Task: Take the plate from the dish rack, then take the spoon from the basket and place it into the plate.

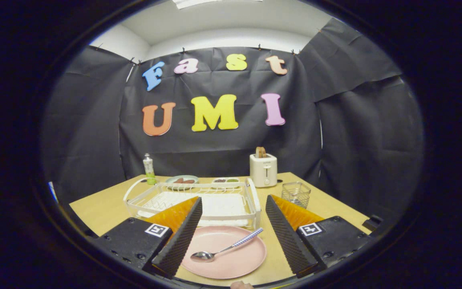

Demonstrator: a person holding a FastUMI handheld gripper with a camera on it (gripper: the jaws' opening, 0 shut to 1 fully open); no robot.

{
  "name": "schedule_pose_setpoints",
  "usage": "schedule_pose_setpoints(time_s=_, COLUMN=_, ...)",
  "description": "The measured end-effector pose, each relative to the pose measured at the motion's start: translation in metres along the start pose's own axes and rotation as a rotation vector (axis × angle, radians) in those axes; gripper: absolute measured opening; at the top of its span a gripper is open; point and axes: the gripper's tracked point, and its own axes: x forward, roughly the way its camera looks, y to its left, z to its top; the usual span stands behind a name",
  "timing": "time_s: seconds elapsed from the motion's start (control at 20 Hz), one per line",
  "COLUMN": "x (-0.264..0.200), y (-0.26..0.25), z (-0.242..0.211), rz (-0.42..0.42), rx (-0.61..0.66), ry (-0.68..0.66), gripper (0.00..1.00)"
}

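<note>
Two fingers of the gripper (233, 235) stand wide apart with nothing between their pads. The pink plate (225, 257) lies on the wooden table (106, 208) between them, just ahead of the white dish rack (199, 200). The spoon (225, 249) rests in the plate, bowl toward the left finger, handle angled toward the right. The task looks finished; a clean end means lifting the gripper straight back so neither finger clips the plate's rim. The wire basket (296, 193) stands beyond the right finger, seemingly empty, though its mesh is too small to be sure. The plate's near rim is partly cut off.
</note>
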Motion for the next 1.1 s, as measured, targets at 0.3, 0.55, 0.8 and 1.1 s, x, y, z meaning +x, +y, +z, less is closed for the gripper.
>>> schedule_pose_setpoints(time_s=0.3, x=-0.030, y=-0.016, z=0.032, rz=-0.018, rx=0.006, ry=-0.025, gripper=1.00)
schedule_pose_setpoints(time_s=0.55, x=-0.053, y=-0.025, z=0.048, rz=-0.005, rx=0.040, ry=-0.034, gripper=1.00)
schedule_pose_setpoints(time_s=0.8, x=-0.059, y=-0.026, z=0.046, rz=-0.001, rx=0.036, ry=-0.023, gripper=1.00)
schedule_pose_setpoints(time_s=1.1, x=-0.057, y=-0.021, z=0.034, rz=0.027, rx=0.026, ry=0.011, gripper=1.00)
